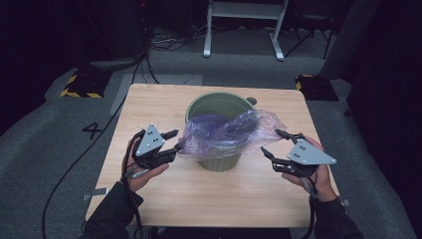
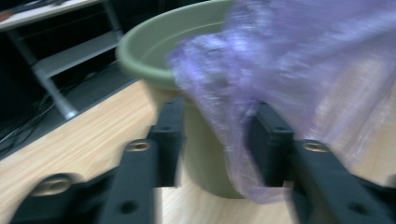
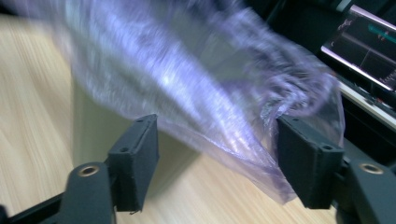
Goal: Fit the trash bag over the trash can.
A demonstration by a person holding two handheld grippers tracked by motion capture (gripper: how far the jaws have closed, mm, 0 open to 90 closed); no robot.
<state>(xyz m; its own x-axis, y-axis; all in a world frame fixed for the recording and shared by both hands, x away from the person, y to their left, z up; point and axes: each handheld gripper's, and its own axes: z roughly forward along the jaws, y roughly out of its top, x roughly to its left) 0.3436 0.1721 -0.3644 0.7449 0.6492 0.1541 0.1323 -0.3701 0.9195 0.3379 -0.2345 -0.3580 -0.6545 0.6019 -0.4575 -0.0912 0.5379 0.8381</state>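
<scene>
Both tongs, left (image 1: 175, 141) and right (image 1: 272, 143), gape beside the purple bag (image 1: 226, 133) draping the green bin (image 1: 219, 162); close views show film brushing their pads.

Looking along wide-open black right gripper (image 3: 217, 161) jaws: crinkly translucent purple plastic bag (image 3: 196, 88) draped between, brushing one jaw, over light wooden table (image 3: 32, 116).

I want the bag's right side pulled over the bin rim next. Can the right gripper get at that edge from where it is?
Probably yes: the right gripper stands open right beside the purple bag, whose loose edge hangs between its jaws, nothing blocking.
</scene>
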